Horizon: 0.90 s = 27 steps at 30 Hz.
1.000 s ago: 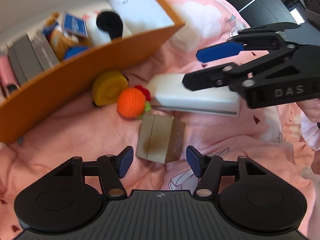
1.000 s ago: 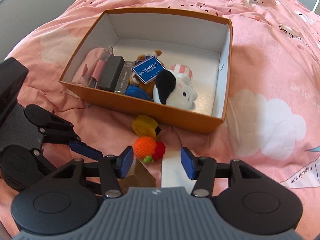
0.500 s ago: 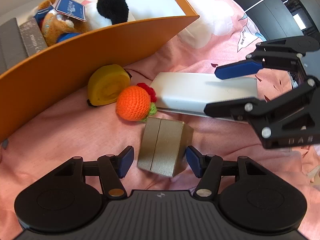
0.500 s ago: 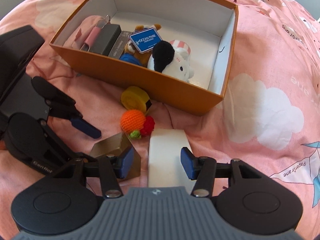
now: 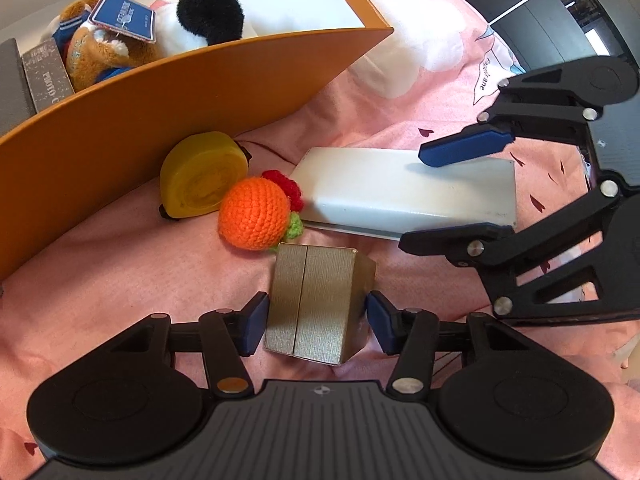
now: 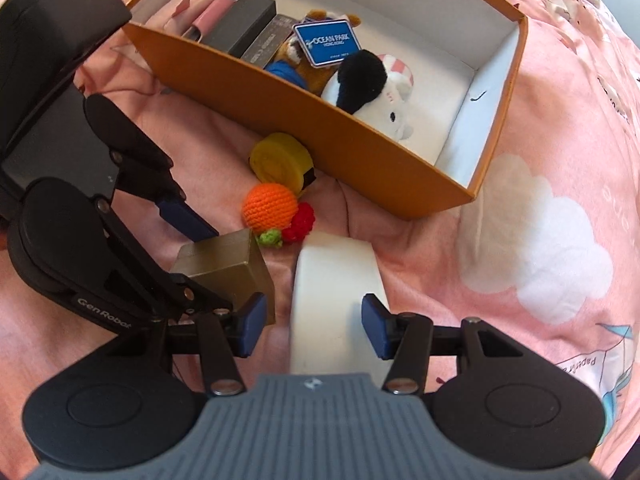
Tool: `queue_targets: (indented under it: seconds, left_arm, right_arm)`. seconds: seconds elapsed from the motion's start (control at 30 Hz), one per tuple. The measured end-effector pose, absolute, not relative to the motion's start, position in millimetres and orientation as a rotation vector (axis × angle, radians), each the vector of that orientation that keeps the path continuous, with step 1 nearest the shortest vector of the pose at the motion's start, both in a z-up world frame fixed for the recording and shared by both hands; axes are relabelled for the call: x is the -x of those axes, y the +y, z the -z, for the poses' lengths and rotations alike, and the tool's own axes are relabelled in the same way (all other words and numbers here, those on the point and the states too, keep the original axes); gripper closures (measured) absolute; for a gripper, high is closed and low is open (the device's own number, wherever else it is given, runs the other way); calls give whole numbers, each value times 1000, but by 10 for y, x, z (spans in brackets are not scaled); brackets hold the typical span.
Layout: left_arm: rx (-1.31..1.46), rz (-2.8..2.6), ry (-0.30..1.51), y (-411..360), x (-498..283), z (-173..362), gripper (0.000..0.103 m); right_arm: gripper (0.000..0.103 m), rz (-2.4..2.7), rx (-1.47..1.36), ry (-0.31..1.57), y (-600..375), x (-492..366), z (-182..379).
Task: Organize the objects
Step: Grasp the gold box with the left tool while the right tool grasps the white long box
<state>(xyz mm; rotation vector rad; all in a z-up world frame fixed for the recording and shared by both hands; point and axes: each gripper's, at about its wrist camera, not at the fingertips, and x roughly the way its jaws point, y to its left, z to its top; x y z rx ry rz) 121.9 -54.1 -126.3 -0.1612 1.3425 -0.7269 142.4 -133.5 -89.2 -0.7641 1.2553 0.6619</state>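
Observation:
A small gold box lies on the pink bedsheet, between the fingers of my left gripper. Its jaws are closing and the pads stand right at the box's sides without a clear squeeze. My right gripper is open and points down, straddling a long white box. One blue finger hovers over its top and a gap shows at the other pad. A crocheted orange ball and a yellow tape measure lie beside them.
An orange cardboard box stands just beyond, holding a black-and-white plush, a brown plush with a blue tag, grey boxes and a pink item. Its right part shows bare white floor. Dark furniture is beyond the bed.
My left gripper has moved forward around the gold box and its jaws have narrowed. The right gripper has sunk and rolled, coming over the white box.

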Motion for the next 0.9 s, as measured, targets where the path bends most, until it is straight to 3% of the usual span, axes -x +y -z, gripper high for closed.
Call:
queue_targets:
  seconds: [0.9]
  left_arm:
    - [109, 483, 1319, -41, -1032, 918, 43]
  right_arm:
    - [47, -700, 1332, 1254, -841, -1346, 1530]
